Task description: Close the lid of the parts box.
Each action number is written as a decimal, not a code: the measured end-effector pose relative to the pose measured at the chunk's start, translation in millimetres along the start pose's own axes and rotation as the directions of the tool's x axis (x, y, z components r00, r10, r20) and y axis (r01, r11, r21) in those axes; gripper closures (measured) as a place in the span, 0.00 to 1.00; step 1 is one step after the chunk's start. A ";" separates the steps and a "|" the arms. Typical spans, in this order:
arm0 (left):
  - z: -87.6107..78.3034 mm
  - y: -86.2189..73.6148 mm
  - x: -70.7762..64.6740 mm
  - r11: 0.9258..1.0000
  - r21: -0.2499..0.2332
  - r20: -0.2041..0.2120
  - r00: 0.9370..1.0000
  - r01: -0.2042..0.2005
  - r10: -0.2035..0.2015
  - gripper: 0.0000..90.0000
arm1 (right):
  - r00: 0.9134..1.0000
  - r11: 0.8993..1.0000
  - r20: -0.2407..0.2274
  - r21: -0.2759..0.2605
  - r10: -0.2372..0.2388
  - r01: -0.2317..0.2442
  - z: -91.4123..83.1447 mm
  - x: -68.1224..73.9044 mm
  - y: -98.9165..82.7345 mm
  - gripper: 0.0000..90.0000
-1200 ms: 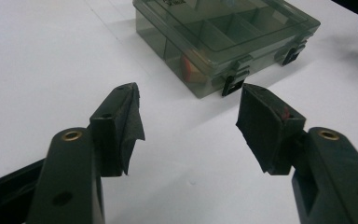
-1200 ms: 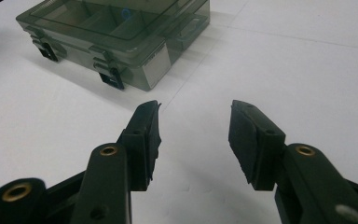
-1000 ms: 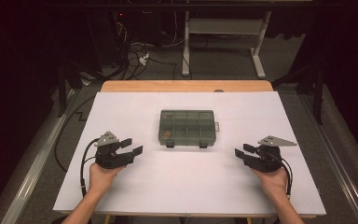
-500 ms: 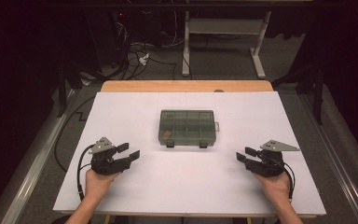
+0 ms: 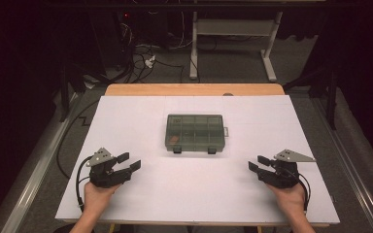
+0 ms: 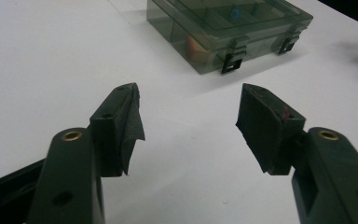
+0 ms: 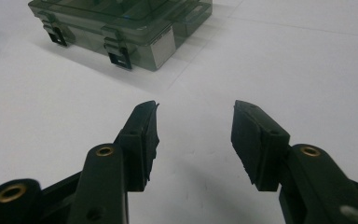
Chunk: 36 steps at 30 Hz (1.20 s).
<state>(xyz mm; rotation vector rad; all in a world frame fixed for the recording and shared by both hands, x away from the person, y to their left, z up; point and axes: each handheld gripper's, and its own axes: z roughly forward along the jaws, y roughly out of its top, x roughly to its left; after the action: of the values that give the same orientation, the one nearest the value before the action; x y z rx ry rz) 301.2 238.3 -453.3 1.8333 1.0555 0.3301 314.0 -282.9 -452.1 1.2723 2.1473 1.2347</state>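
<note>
While both tools wait short of the box, the findings stand as follows.

Box position: a closed, smoke-tinted compartment box (image 5: 194,132) lies flat at the middle of the white desk (image 5: 126,116), well apart from both tools.
Box axis: its long side runs left to right across the desk; its two black latches (image 5: 177,150) face the person, and a small tab sticks out at its right end.
Contents: an orange item (image 6: 192,46) sits in the near-left compartment and a blue one (image 6: 233,13) farther back; others cannot be told.
Left tool: the left tool (image 5: 129,161) sits low over the desk, near the front-left edge, jaws well apart, holding nothing and aimed toward the box.
Right tool: the right tool (image 5: 256,163) mirrors it at the front-right, jaws partly spread, empty, pointing inward.
Step in hand: judged to be the approach to the box, likely to undo the latches.
Method advised: bring each tool in level from the front, one to a latch; steady the box with one tool while the other lifts a latch, since a light box may slide on the smooth sheet.
Risk: pushing on the lid instead of the latch.
</note>
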 end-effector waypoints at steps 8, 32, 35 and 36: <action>-4.5 -4.6 0.5 1.000 -0.002 -0.007 1.000 0.007 -0.007 0.44 | 1.000 1.000 0.002 -0.001 -0.002 0.002 -3.1 1.1 -3.5 0.56; -15.0 -13.8 1.8 1.000 -0.008 -0.019 1.000 0.015 -0.015 0.44 | 1.000 1.000 0.017 -0.019 -0.008 0.009 -11.4 -0.4 -12.1 0.51; -16.8 -15.2 2.9 1.000 -0.013 -0.022 1.000 0.022 -0.022 0.44 | 1.000 1.000 0.017 -0.020 -0.009 0.009 -12.1 -0.9 -13.3 0.51; -17.5 -15.5 3.1 1.000 -0.015 -0.024 0.999 0.023 -0.023 0.44 | 1.000 1.000 0.018 -0.020 -0.008 0.008 -12.4 -1.2 -13.6 0.51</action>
<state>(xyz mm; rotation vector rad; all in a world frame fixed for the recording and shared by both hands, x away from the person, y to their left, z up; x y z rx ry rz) 284.2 253.9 -458.1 1.8069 1.0872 0.3456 299.2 -293.0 -456.5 1.2603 2.1203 1.2345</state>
